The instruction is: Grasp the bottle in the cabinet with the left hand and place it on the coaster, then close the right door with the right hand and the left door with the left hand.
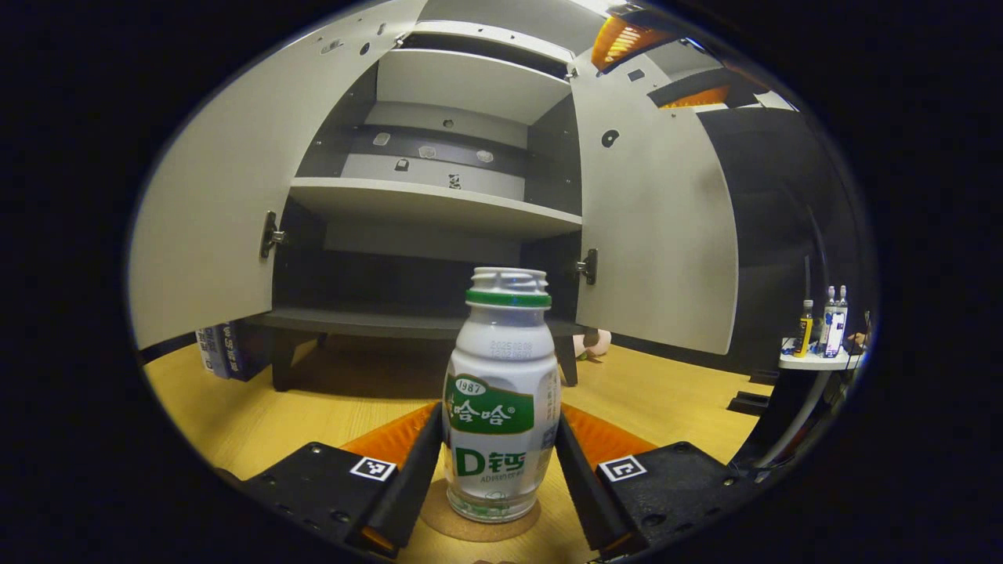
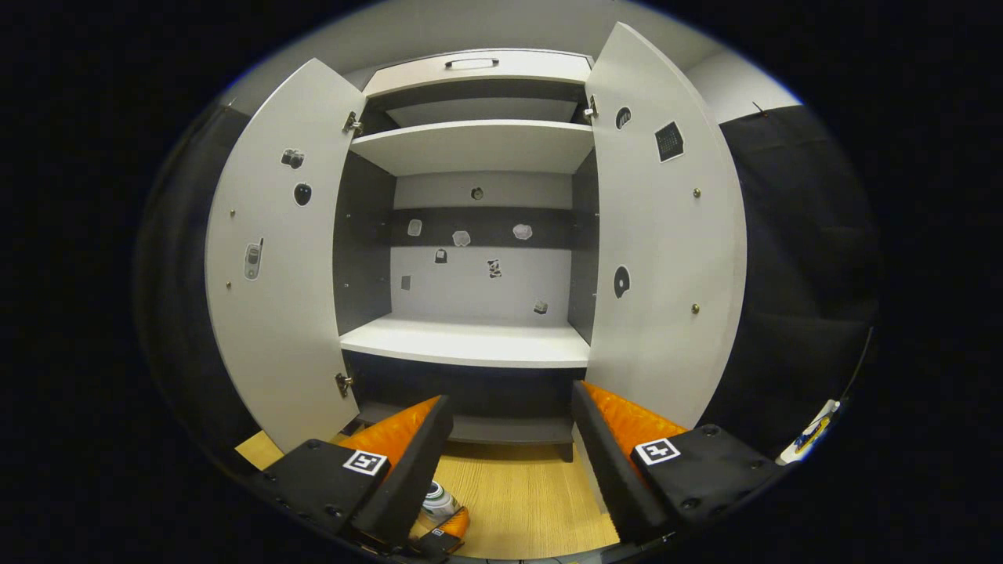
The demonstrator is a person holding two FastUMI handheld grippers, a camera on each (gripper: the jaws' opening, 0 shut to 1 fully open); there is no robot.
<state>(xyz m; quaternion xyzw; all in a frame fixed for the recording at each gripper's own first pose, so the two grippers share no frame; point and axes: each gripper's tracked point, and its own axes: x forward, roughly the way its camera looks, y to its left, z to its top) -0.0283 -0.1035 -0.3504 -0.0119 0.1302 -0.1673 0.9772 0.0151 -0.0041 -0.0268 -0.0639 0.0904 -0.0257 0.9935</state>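
A white bottle with a green label and green neck ring stands upright on a round cork coaster on the wooden tabletop. My left gripper has a finger against each side of it, shut on the bottle. The grey cabinet stands behind with its left door and right door swung wide. My right gripper is open, held higher and facing the cabinet's middle shelf, between the left door and right door. The bottle's top peeks out below its left finger.
Some books stand left of the cabinet's legs. A small pink object lies under the right door. A white side table with several small bottles is at the far right. Wooden tabletop stretches in front of the cabinet.
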